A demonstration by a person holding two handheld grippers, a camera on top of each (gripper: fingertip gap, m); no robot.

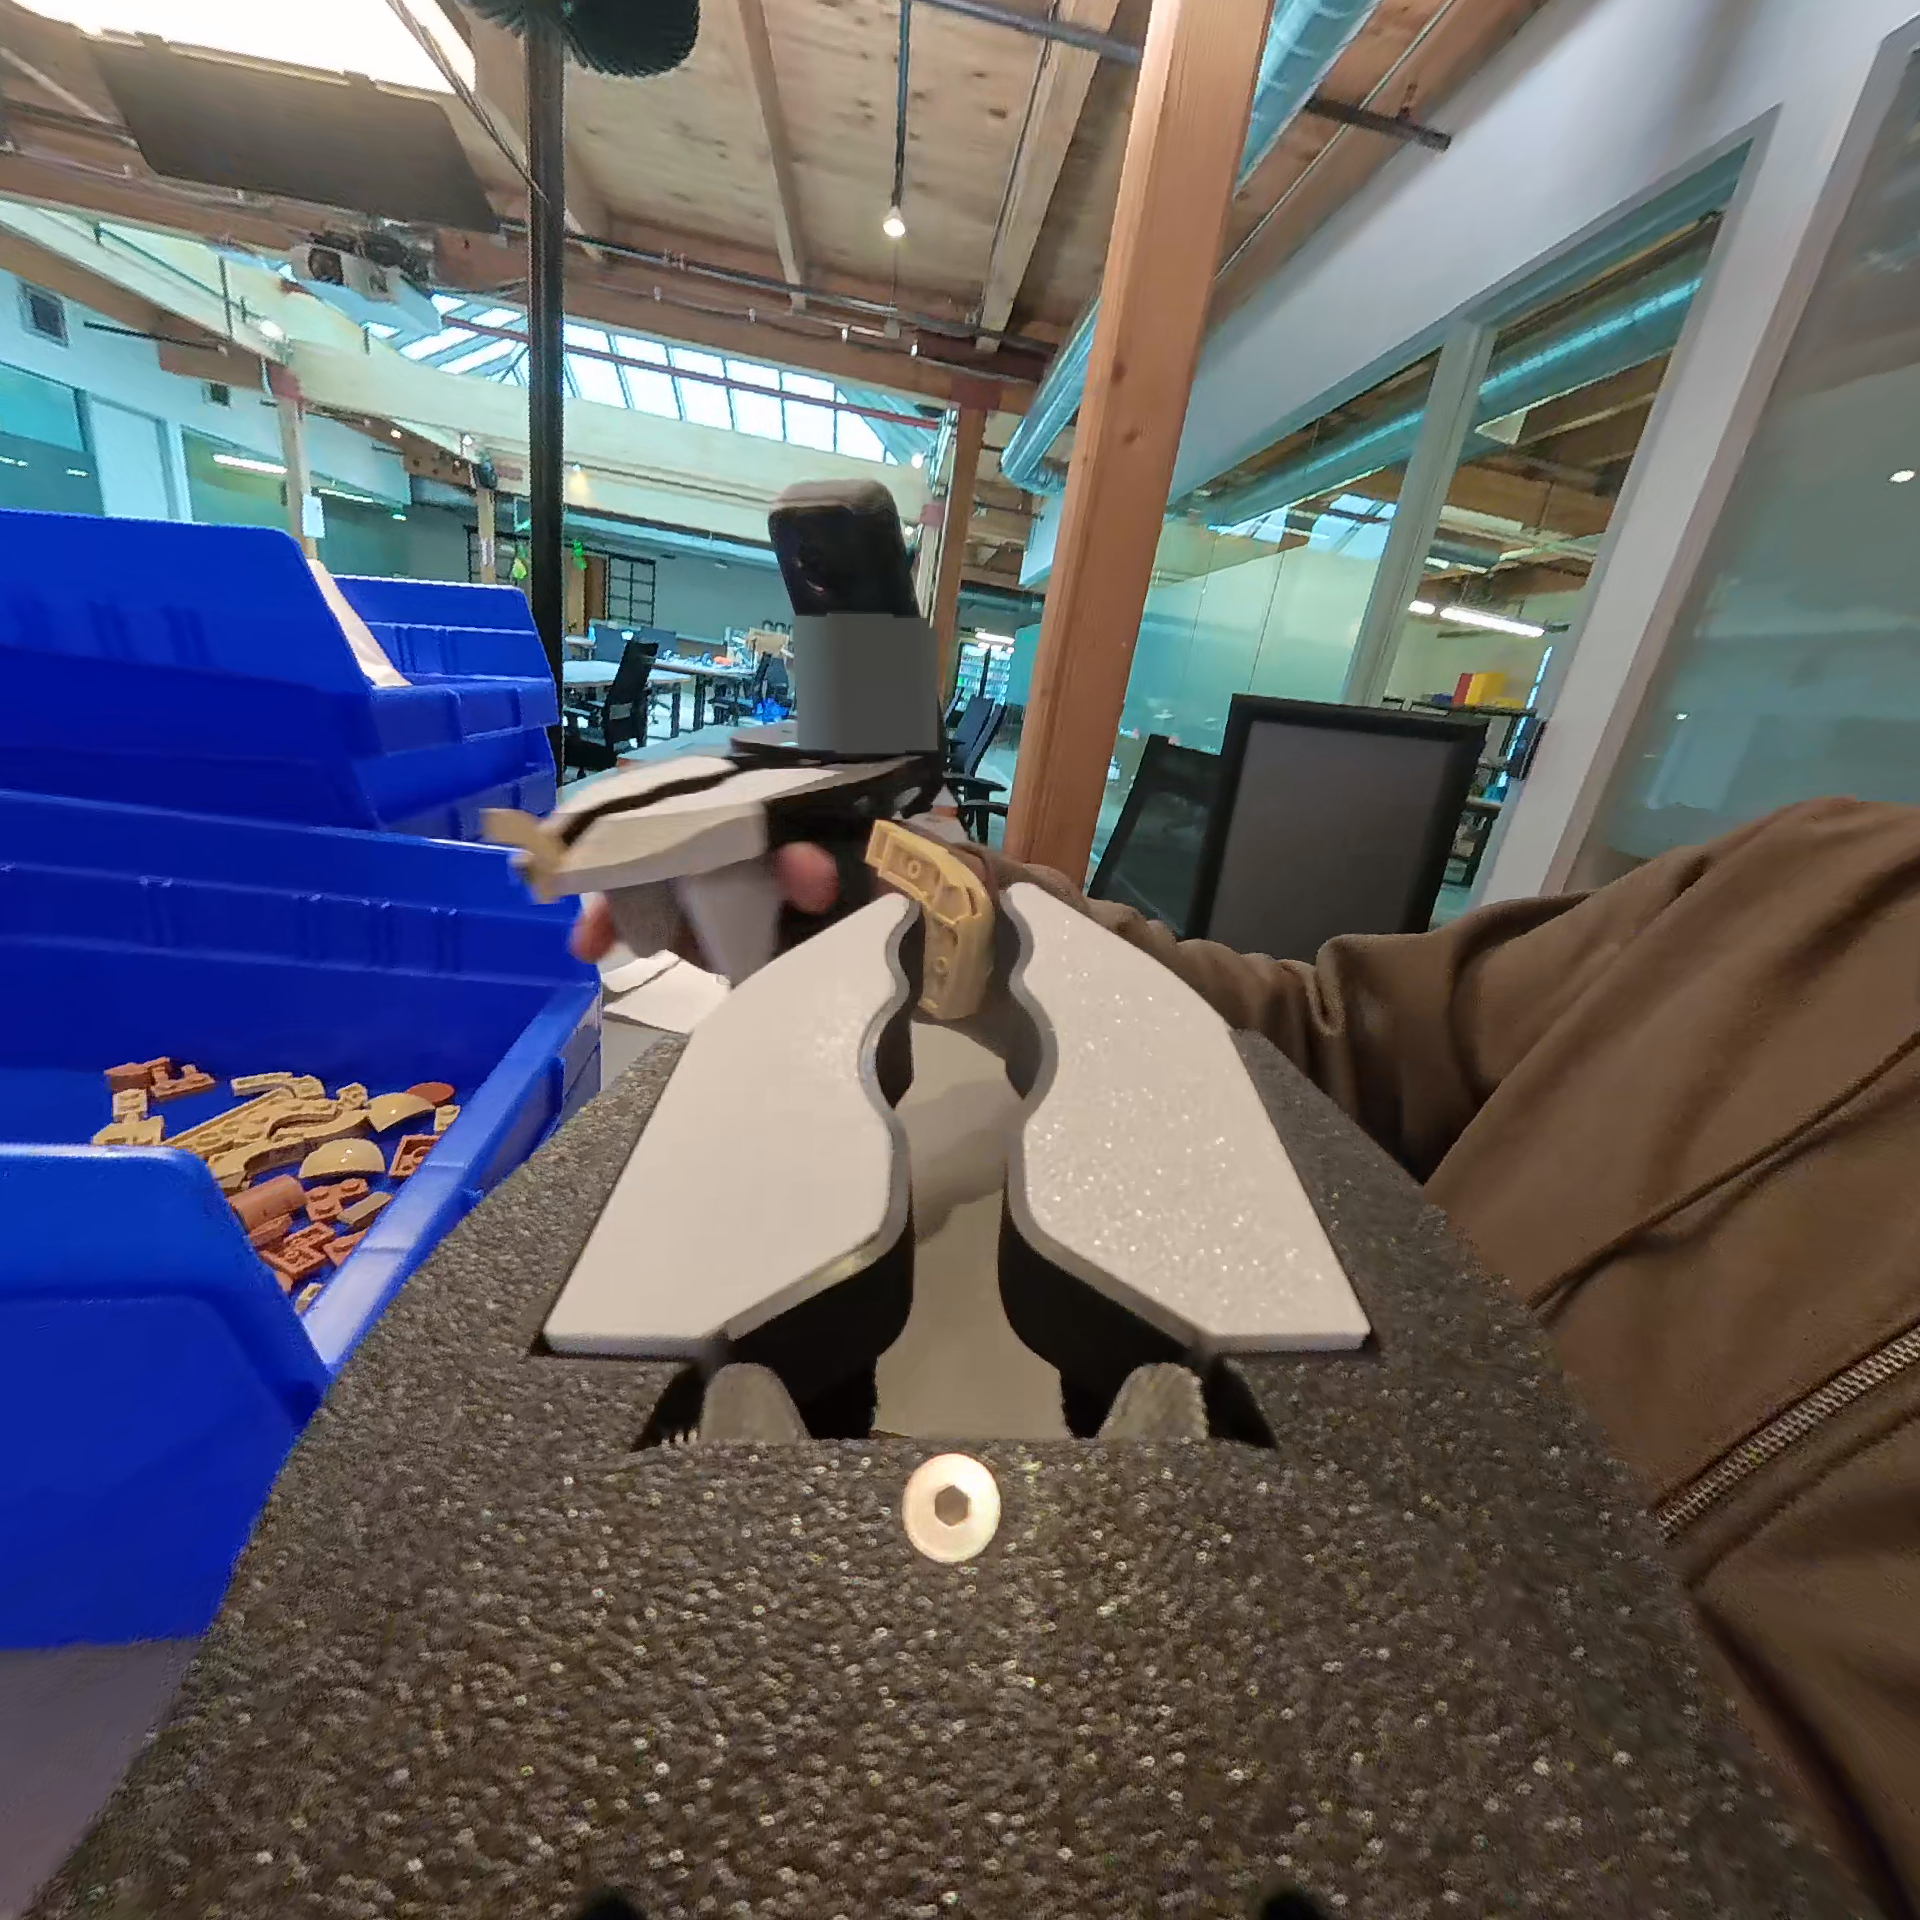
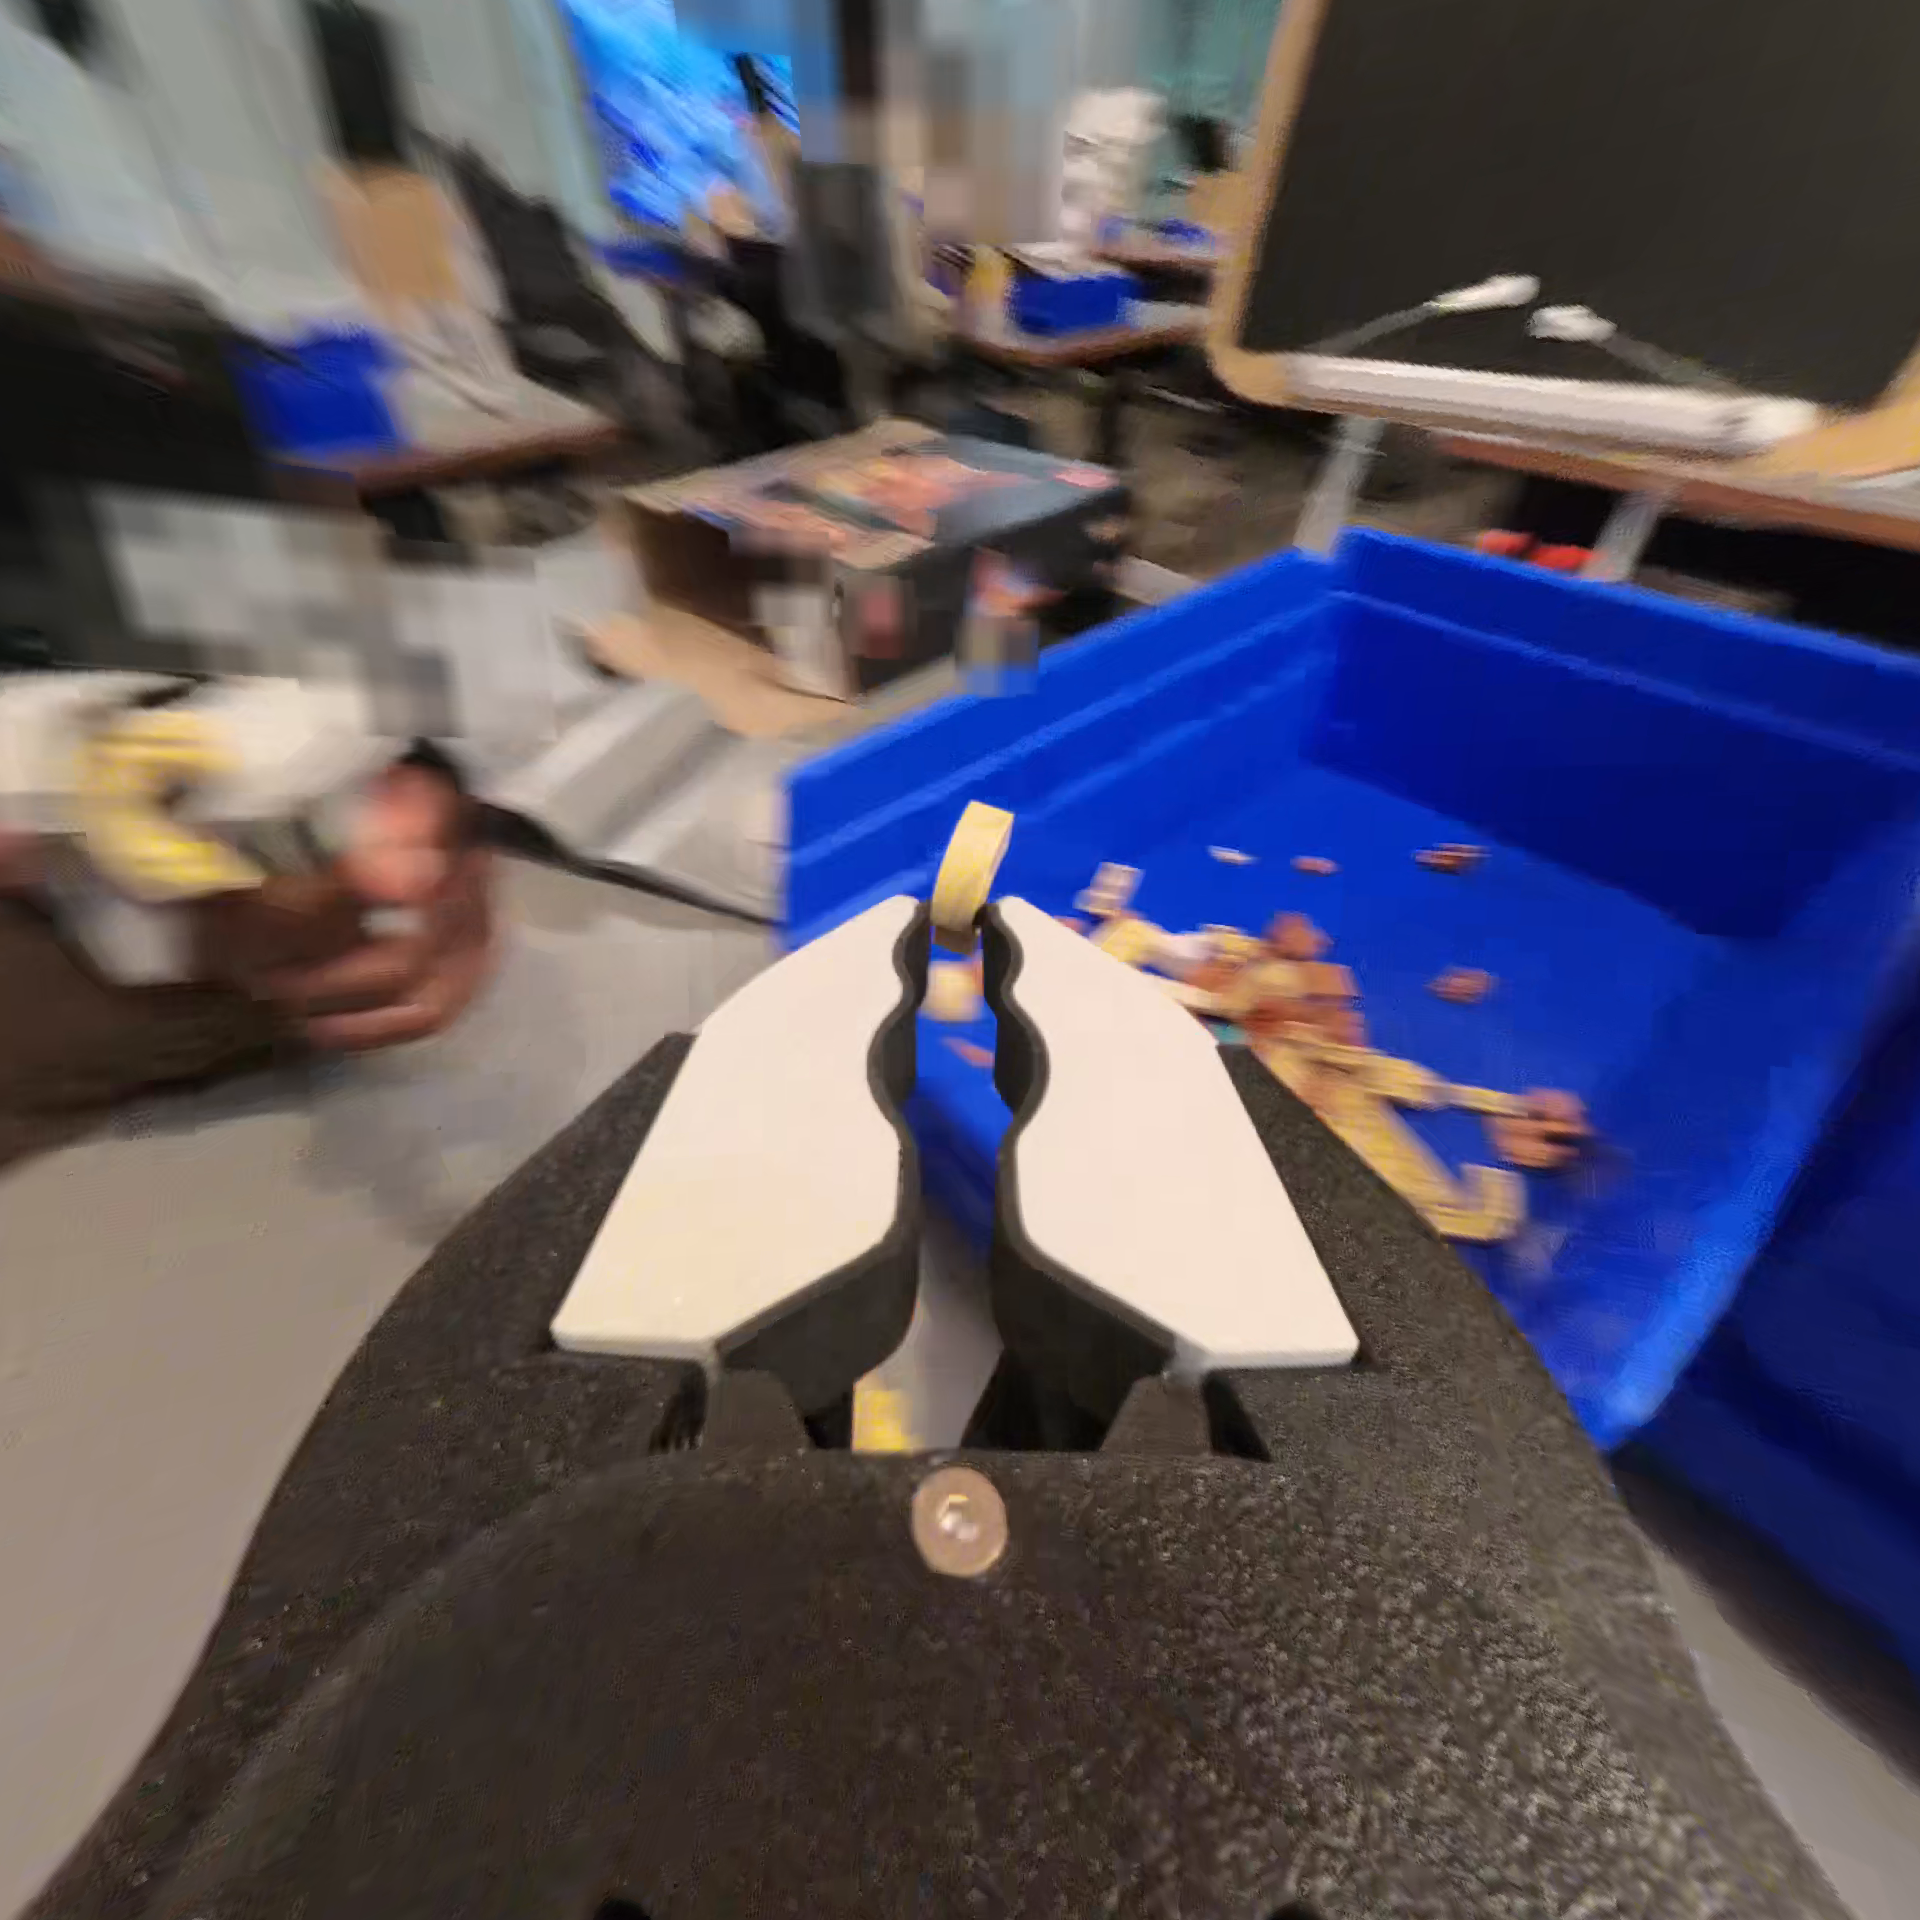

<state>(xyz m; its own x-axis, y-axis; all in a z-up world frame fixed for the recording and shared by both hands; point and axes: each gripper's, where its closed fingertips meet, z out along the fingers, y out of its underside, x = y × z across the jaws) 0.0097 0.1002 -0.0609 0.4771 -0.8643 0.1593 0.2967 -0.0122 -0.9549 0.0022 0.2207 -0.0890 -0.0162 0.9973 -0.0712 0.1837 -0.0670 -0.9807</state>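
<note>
Room: Big open room with wood beams up high, a wood post (image 1: 1132, 436) and glass walls on the right. We see desks and chairs far back.

Table: We see a grey top (image 2: 312, 1195) under the bins.

Bins: We see blue bins (image 1: 260, 727) stacked on the left in the left wrist view. The near bin (image 1: 436, 1195) has small tan and brown bricks (image 1: 281, 1143) in it. In the right wrist view the same kind of bin (image 2: 1351, 727) sits on the right with bricks (image 2: 1351, 1039) on its floor.

Left claw (image 1: 956, 935): We see it pinch a tan curved brick (image 1: 935, 925) at the tips. Both fingers (image 1: 810, 1039) press on it. The brick sticks up and leans to the left, past the tips.

Right claw (image 2: 958, 920): We see it pinch a small tan piece (image 2: 971, 862) at the very tips. The piece stands up above the tips, over the near wall of the bin. This view is blurry, so we cannot tell its shape well.

Both claws: In the left wrist view the right claw (image 1: 540, 847) is far and to the left, near the stacked bins, with a tan bit at its tip. A hand (image 1: 800, 873) holds it.

Sleeve: We see a brown sleeve (image 1: 1558, 1039) on the right.
</note>
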